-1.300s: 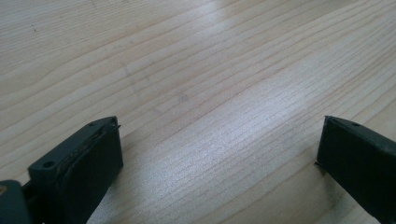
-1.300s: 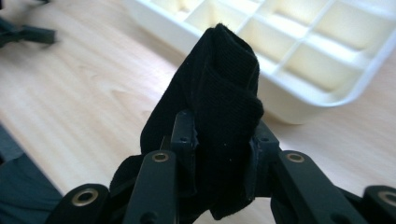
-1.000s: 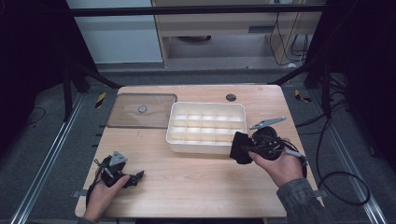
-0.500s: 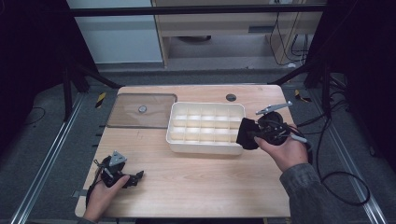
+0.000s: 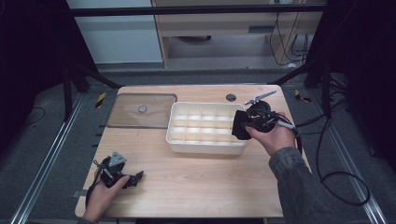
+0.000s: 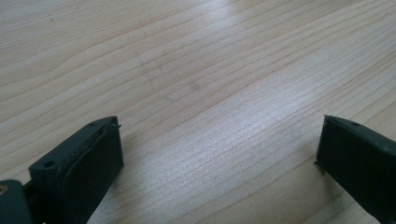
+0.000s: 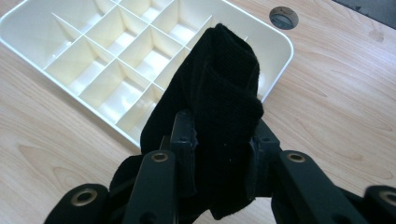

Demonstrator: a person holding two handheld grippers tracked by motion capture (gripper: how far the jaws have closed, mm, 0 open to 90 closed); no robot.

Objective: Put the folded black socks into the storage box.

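So the desk [image 5: 196, 186] is mostly bare wood, with a clear lid [image 5: 140, 110] lying flat at its far left corner and a white divided tray [image 5: 205, 145] sitting in the middle toward the far edge. The right gripper [image 5: 243, 126] has its jaws clamped on a rolled-up black sock [image 7: 219, 98], held over the tray's right end, above the outer compartments. Looks to me like the sock is headed into one of those cells. If I were doing it, I'd line the roll up square over one cell, lower it till it's between the dividers, then let go, otherwise it'll flop across two. Left gripper [image 5: 135, 177] sits by the near left corner, jaws wide apart, nothing between them.
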